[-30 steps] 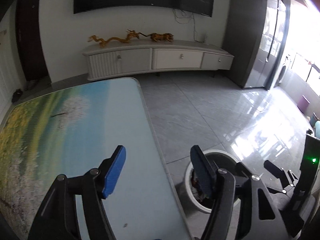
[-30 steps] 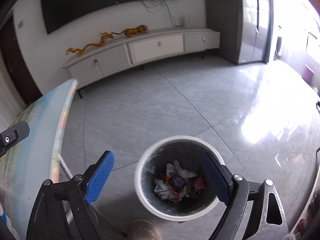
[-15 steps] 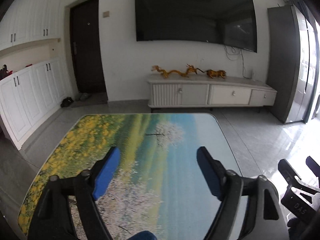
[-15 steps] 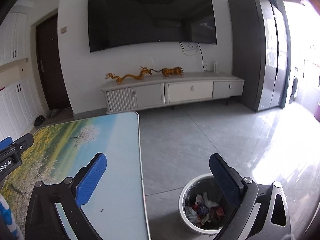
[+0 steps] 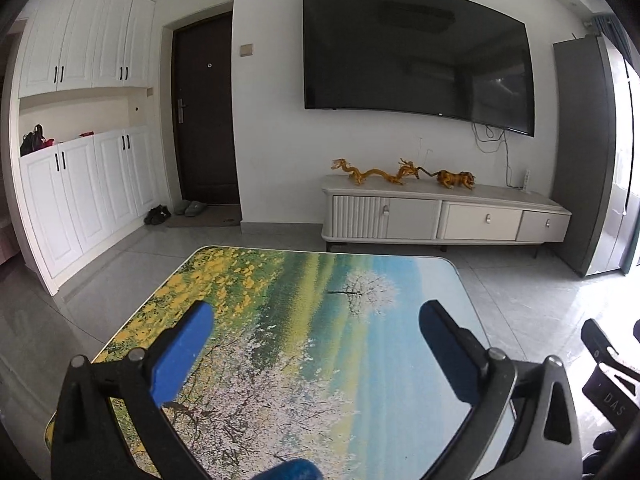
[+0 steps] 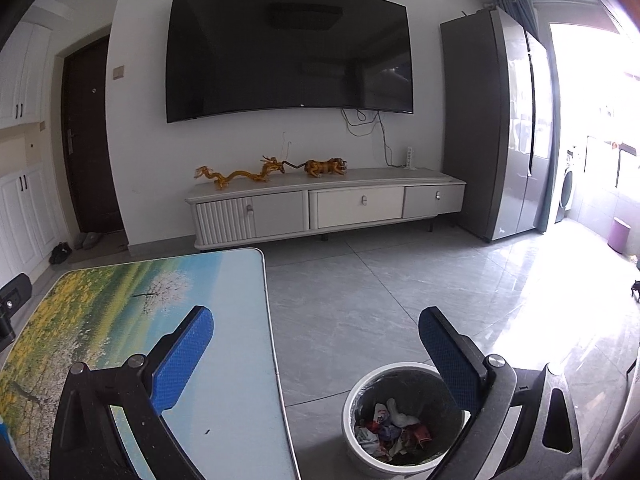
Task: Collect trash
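A white-rimmed grey trash bin [image 6: 362, 390] stands on the floor right of the table [image 6: 236, 360], with crumpled wrappers and paper [image 6: 390, 426] inside. My right gripper [image 6: 316, 354] is open and empty, raised over the table's right edge and the bin. My left gripper [image 5: 316, 346] is open and empty above the table [image 5: 320, 300], which has a landscape-print top. A blue rounded thing [image 5: 292, 470] shows at the bottom edge of the left wrist view; I cannot tell what it is. Part of the right gripper [image 5: 608, 376] shows at the left view's right edge.
A white TV cabinet [image 6: 324, 208] with dragon and tiger figures stands against the far wall under a large TV [image 6: 288, 52]. A grey fridge [image 6: 496, 128] is at the right. A dark door [image 5: 204, 112] and white cupboards [image 5: 76, 128] are at the left. Grey tiled floor [image 6: 400, 280] lies between.
Both grippers have tilted up and pulled back: the views went from looking down at the bin and table edge to looking level across the room. Both stayed open and empty.
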`<state>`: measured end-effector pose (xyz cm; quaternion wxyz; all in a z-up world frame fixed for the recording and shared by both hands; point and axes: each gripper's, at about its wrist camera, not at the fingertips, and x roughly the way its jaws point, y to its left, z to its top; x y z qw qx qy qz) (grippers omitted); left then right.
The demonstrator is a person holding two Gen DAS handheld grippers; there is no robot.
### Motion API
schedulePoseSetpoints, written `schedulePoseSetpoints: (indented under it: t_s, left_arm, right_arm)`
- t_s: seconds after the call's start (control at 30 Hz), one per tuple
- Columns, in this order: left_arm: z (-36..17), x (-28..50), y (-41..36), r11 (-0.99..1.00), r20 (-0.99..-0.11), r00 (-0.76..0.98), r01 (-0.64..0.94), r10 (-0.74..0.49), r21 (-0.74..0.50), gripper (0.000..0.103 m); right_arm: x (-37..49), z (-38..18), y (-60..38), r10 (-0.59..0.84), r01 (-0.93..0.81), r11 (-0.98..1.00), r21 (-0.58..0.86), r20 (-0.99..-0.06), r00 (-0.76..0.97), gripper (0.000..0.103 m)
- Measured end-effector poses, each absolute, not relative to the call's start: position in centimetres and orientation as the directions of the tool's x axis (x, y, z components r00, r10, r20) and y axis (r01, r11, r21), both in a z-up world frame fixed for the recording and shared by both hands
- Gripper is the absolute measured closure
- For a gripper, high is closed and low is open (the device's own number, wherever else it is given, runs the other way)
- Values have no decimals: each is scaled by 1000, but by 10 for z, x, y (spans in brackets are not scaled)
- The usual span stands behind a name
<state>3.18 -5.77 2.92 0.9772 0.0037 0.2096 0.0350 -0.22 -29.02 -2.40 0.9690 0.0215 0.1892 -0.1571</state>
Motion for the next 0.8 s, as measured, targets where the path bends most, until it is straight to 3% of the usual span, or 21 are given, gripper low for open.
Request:
schedulePoseSetpoints:
  t_s: [0.27, 0.8]
  left_arm:
    - [19, 39, -60, 996, -422, 902, -81, 94, 49, 0]
    - [10, 47, -69, 995, -444, 891, -74, 97, 69, 0]
  right_arm:
    - [-1, -27, -299, -375, 389, 920, -44, -382, 845, 0]
    - [-8, -26, -323, -398, 431, 902, 7, -374, 838, 0]
